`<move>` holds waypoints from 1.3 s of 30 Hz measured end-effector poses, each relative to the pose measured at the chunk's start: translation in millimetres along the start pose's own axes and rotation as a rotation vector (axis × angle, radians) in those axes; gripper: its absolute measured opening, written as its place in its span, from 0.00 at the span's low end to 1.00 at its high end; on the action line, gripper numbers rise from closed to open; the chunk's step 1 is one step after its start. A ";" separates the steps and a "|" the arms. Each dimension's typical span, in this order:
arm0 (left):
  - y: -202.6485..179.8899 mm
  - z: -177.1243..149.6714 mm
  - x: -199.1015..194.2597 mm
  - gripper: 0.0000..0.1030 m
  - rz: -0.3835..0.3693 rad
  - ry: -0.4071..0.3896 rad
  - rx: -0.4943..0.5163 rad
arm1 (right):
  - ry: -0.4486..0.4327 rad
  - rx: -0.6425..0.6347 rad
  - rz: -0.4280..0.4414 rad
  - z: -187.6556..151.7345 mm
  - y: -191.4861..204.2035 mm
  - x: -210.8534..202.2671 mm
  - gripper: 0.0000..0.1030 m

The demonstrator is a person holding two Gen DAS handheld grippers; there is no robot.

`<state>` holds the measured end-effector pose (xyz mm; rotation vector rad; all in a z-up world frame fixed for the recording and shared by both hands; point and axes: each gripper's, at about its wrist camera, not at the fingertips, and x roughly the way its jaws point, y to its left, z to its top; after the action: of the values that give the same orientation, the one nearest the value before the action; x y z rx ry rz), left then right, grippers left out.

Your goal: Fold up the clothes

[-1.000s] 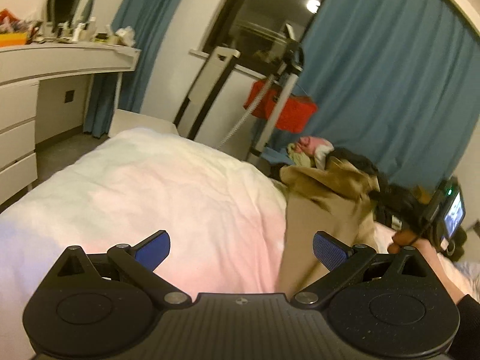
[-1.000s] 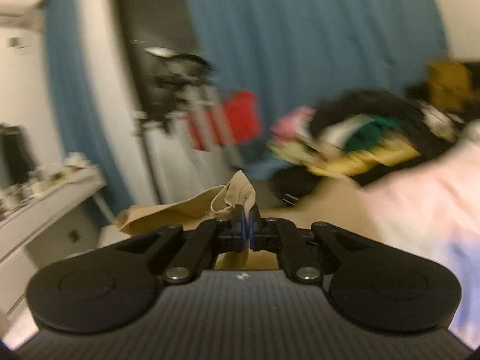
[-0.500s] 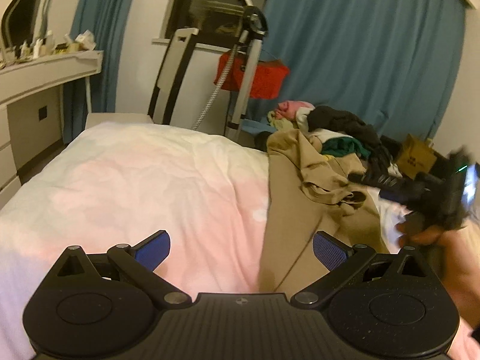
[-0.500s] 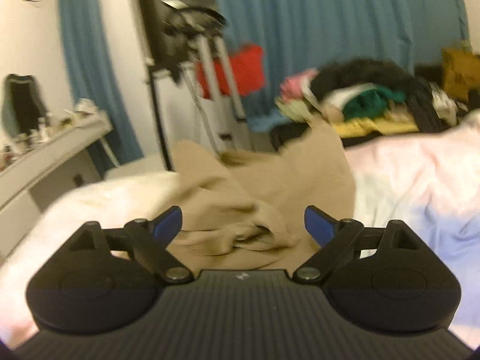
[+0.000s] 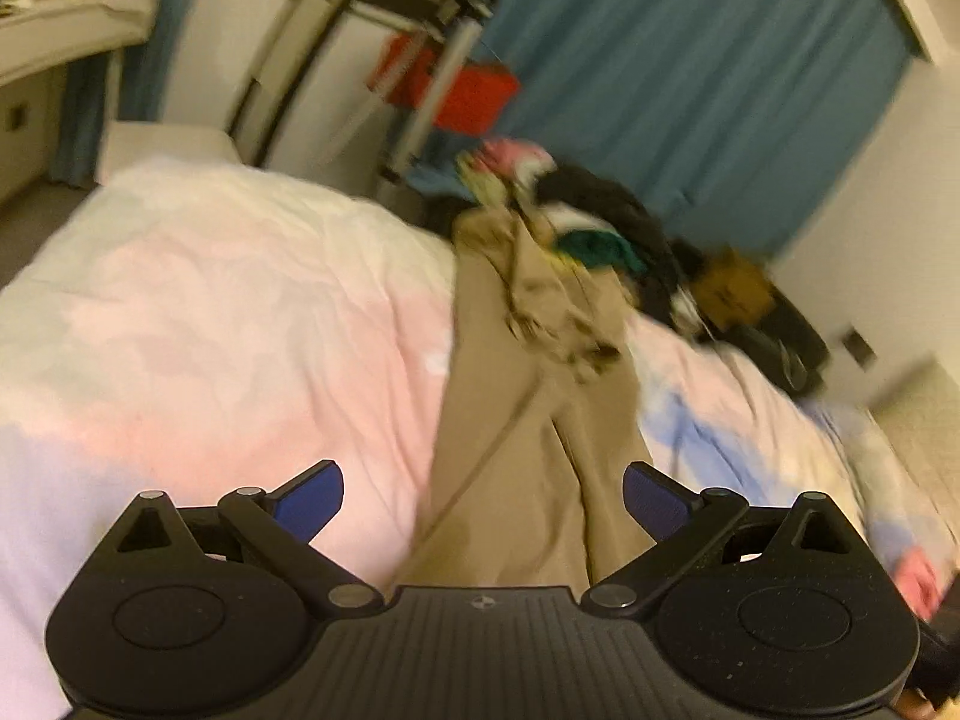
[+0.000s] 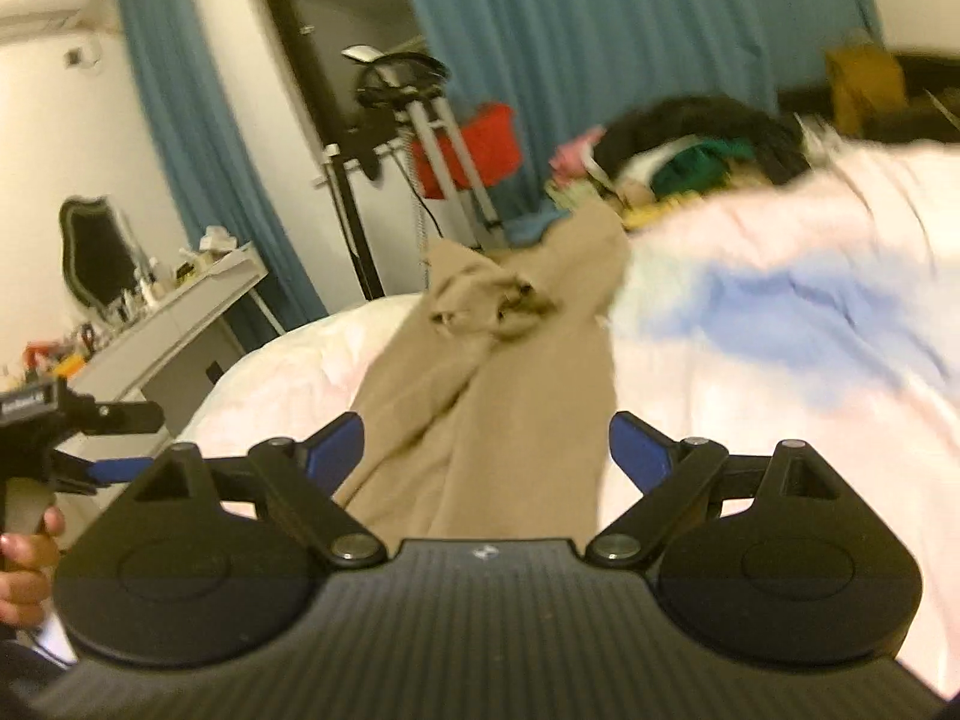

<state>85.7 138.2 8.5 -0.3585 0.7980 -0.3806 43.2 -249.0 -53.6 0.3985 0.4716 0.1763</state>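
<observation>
Tan trousers (image 5: 528, 420) lie stretched along the bed, legs toward me, with the bunched waist end (image 5: 552, 312) at the far side. The right wrist view shows the same trousers (image 6: 492, 420) with the crumpled end (image 6: 486, 306) beyond. My left gripper (image 5: 483, 498) is open above the trouser legs, nothing pressed between its blue pads (image 5: 312, 498). My right gripper (image 6: 486, 450) is open wide over the legs, holding nothing. The left gripper (image 6: 90, 438) also shows at the left edge of the right wrist view, held by a hand (image 6: 24, 558).
The bed's pink, white and blue cover (image 5: 210, 312) spreads around the trousers. A heap of mixed clothes (image 5: 588, 222) sits at the far end. A red basket on a metal stand (image 5: 462, 90), blue curtains (image 5: 690, 72) and a white dresser (image 6: 174, 324) stand beyond the bed.
My right gripper let go of the tan fabric, opened wide and drew back along the legs. The trousers dropped flat on the bed. The left view swung right.
</observation>
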 end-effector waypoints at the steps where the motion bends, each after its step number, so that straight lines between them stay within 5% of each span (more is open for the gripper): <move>1: 5.8 1.2 1.1 0.96 -0.021 0.049 0.015 | 0.003 0.030 0.002 -2.6 -3.6 -3.8 0.87; 7: 75.5 -10.0 23.7 0.79 -0.086 0.304 -0.052 | -0.005 0.074 0.000 -6.0 -6.3 -2.1 0.87; 9: 95.5 -16.2 36.5 0.67 -0.057 0.370 -0.063 | -0.001 0.075 -0.005 -6.0 -5.6 2.2 0.87; 12: 98.7 -24.5 48.3 0.59 -0.061 0.426 0.030 | 0.001 0.070 -0.031 -8.2 -6.9 0.8 0.87; 15: 84.2 -29.2 51.0 0.52 -0.146 0.464 0.139 | -0.003 0.072 -0.055 -8.6 -9.2 -0.6 0.87; 17: 73.6 -29.4 50.9 0.26 -0.157 0.475 0.211 | 0.001 0.091 -0.054 -8.1 -12.5 0.8 0.87; 20: 50.6 -30.1 47.8 0.05 -0.122 0.493 0.345 | 0.012 0.106 -0.052 -9.4 -15.5 3.5 0.87; 25: -9.8 -35.0 15.8 0.02 -0.071 0.424 0.582 | 0.008 0.102 -0.063 -9.2 -17.3 0.2 0.87; 30: -71.7 -49.6 -15.8 0.02 -0.076 0.328 0.660 | -0.009 0.117 -0.059 -7.4 -20.5 -5.4 0.87; 35: -119.8 -87.3 2.8 0.02 -0.068 0.311 0.680 | -0.030 0.112 -0.063 -4.7 -21.4 -9.5 0.87; 39: -128.1 -121.8 41.6 0.02 -0.034 0.374 0.705 | -0.046 0.101 -0.074 -3.6 -20.8 -13.6 0.87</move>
<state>-3.3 -13.0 -38.5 0.3703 0.9633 -0.7428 31.1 -270.1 -59.6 0.4817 0.4502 0.0714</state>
